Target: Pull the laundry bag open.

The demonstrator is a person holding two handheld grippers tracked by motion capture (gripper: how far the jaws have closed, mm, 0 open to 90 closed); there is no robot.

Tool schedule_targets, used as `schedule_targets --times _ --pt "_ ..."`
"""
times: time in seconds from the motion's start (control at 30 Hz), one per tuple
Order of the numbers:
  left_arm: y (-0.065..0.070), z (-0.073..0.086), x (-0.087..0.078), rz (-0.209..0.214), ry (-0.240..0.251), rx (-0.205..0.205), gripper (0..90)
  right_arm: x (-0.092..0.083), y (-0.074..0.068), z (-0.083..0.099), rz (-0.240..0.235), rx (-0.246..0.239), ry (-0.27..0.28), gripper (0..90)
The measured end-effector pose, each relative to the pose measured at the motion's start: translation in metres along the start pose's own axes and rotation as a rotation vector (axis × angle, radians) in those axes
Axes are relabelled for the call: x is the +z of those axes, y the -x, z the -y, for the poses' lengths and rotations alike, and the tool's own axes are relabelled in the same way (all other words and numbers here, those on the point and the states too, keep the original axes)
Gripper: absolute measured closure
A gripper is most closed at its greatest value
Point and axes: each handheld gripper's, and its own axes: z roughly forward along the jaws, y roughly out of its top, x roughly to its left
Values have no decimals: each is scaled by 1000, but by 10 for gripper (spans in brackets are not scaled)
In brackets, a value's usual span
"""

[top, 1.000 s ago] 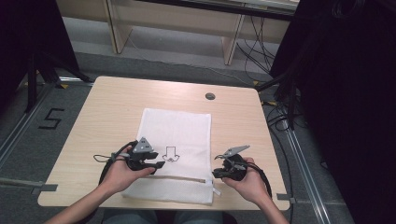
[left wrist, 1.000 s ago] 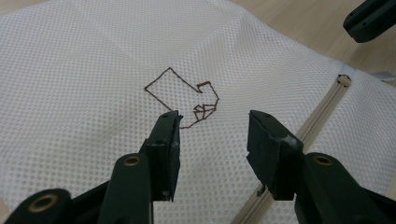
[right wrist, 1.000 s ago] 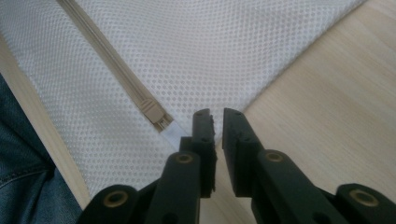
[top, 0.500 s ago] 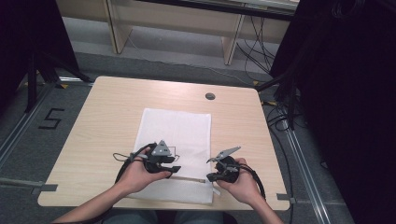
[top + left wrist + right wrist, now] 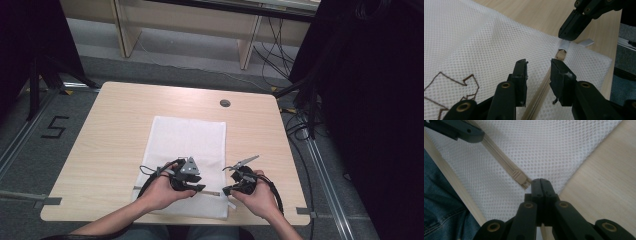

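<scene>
A white mesh bag (image 5: 187, 137) lies flat on the wooden table (image 5: 115, 120), with a beige zipper (image 5: 499, 152) running along its near edge. My right gripper (image 5: 541, 181) is shut on the pull tab (image 5: 564, 45) at the zipper's slider (image 5: 520, 178), at the bag's front right corner (image 5: 226, 190). My left gripper (image 5: 538, 68) hovers just left of it (image 5: 200, 186). Its jaws stand apart, have just been closing, and straddle the zipper line (image 5: 541, 87) without pressing it. The right gripper's tips (image 5: 569, 32) show ahead of it.
A brown outline figure (image 5: 454, 82) is stitched on the mesh bag. A round cable hole (image 5: 225, 103) sits at the table's far side. The table's front edge (image 5: 456, 187) runs close under the zipper, with the person's jeans (image 5: 441, 207) beyond it. Dark curtains stand at the right.
My left gripper has slid right along the bag's near edge toward the right gripper, and its jaws have narrowed. The right hand has barely shifted.
</scene>
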Motion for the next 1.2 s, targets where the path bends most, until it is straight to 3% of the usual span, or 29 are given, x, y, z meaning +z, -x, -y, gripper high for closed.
schedule_targets --times 0.07,0.1,0.13,0.17,0.2,0.23,0.27,0.3,0.33,0.4,0.43,0.5,0.53,0.57,0.6,0.63,0.67,0.8,0.87,0.9,1.0,1.1,1.13,1.2 --pt "2 -2 2 2 -2 10 673 0 -1 0 -6 8 -11 900" --pt "1 -3 3 7 -16 34 679 2 0 0 -4 -2 -12 900" --pt "2 -4 4 12 -16 19 690 3 -1 0 -9 8 -21 900" --pt "2 -6 5 14 -21 37 690 3 -1 0 -9 8 -21 900" --pt "3 -7 7 18 -19 20 695 3 -1 0 -9 10 -29 900" --pt "2 -8 7 22 -28 41 696 4 -1 -1 -13 13 -31 900" --pt "5 -9 11 29 -7 8 696 4 -1 -1 -12 9 -28 900" --pt "4 -10 10 37 -32 33 696 4 -2 0 -18 16 -37 900" --pt "5 -10 12 39 -26 31 696 4 -2 0 -16 20 -35 900" --pt "9 -10 15 40 3 0 695 6 -1 0 -12 8 -31 900" --pt "7 -10 14 44 -42 41 694 5 -2 0 -15 17 -40 900" --pt "10 -10 17 46 1 1 692 6 -2 0 -17 34 -51 900" --pt "11 -10 17 46 -3 -6 692 7 -1 0 -12 21 -42 900" --pt "9 -11 16 51 -32 43 691 7 0 0 -14 23 -46 900" --pt "12 -10 18 51 -7 4 691 7 0 0 -14 23 -46 900" --pt "13 -10 19 53 -5 3 691 7 0 0 -15 26 -42 900" --pt "10 -10 17 56 -42 59 691 8 0 0 -8 30 -37 900" --pt "13 -8 21 56 11 -13 671 12 0 1 -2 43 -44 900" --pt "12 -7 21 54 7 2 666 13 -1 1 -2 55 -49 900" --pt "9 -7 19 55 -27 42 666 13 -1 1 -2 55 -49 900" --pt "8 -6 19 51 -41 52 665 15 -1 1 -3 50 -41 900" --pt "9 -6 20 50 -43 46 665 16 0 2 -3 60 -39 900" --pt "12 -5 23 52 -8 -5 665 16 0 2 -3 52 -35 900" --pt "10 -6 23 58 -42 46 665 16 -1 3 1 61 -34 900"
